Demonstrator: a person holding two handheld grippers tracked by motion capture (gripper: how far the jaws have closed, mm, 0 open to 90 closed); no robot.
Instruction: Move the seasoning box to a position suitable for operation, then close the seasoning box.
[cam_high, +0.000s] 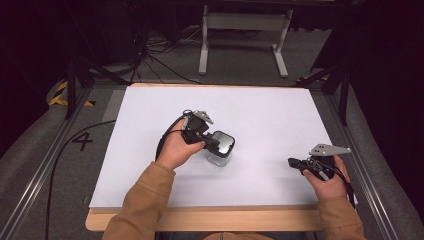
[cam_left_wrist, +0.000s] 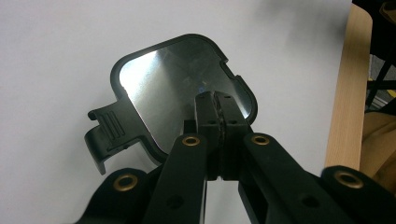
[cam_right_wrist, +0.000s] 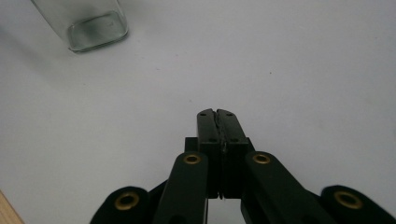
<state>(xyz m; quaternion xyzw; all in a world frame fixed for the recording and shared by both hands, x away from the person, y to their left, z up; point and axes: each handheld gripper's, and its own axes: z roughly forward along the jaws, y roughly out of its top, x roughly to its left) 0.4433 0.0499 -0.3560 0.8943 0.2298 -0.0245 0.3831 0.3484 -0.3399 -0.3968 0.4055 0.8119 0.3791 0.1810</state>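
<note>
A clear square container (cam_high: 219, 156) stands near the middle of the white table (cam_high: 265, 115), closed by a black-rimmed lid (cam_left_wrist: 173, 88) with a see-through window. One latch tab (cam_left_wrist: 105, 135) sticks out at the lid's side. My left gripper (cam_high: 214, 142) is shut and its tips (cam_left_wrist: 215, 97) rest over the lid's window near one edge, with nothing seen between the jaws. My right gripper (cam_high: 292, 161) is shut and holds nothing, low over bare table at the right. In the right gripper view (cam_right_wrist: 216, 112) the container's glass base (cam_right_wrist: 95, 29) sits far off at the upper left.
A wooden front edge (cam_high: 200, 220) borders the white top. Metal rails (cam_high: 47, 165) run along both sides. On the floor beyond lie cables (cam_high: 160, 65) and a white stand (cam_high: 245, 22). A "4" (cam_high: 82, 141) is marked at the left.
</note>
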